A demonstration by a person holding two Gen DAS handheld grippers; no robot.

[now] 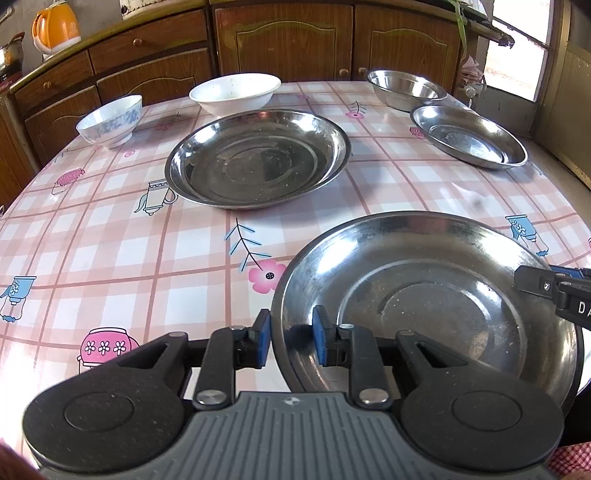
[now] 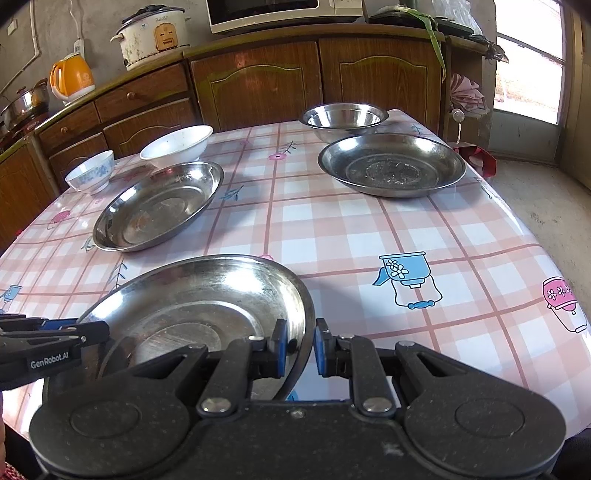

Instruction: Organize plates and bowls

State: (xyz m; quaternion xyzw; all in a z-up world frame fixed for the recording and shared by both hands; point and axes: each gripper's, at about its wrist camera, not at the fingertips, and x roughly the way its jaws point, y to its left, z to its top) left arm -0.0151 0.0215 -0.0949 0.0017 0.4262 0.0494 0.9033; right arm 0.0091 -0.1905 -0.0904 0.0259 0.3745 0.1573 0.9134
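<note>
While each gripper straddles one side of the same rim, the near steel plate (image 1: 424, 302) sits at the lower right of the left-wrist frame and the lower left of the right-wrist frame. The left gripper (image 1: 291, 338) has one pad outside the wall and one inside; a thin gap shows at the outer pad, so it looks slack on the rim, not clamped. The right gripper (image 2: 300, 347) pinches the opposite rim between its pads.

Handling, as judged: thin stamped steel, so light, stiff and unbreakable, but polished and slippery. The sloped wall gives the pads little to bite on, and a one-sided hold would let the plate swing. The rim is the only sensible hold, best at two opposite points.

Beyond it, toward the frame centre, lies a second plate (image 1: 258, 158), with a white bowl (image 1: 234, 92) and a patterned bowl (image 1: 110, 120) at upper left. A third plate (image 1: 469, 136) and a steel bowl (image 1: 406, 88) lie at upper right, all on the checked surface (image 1: 110, 236). The china bowls are likely the heavier, breakable pieces.

Only the right-wrist view shows the right pads on the rim, the rice cooker (image 2: 153, 35), the microwave (image 2: 280, 13) and the floor (image 2: 546, 199). Only the left-wrist view shows the left pads and the surface's lower left stretch.
</note>
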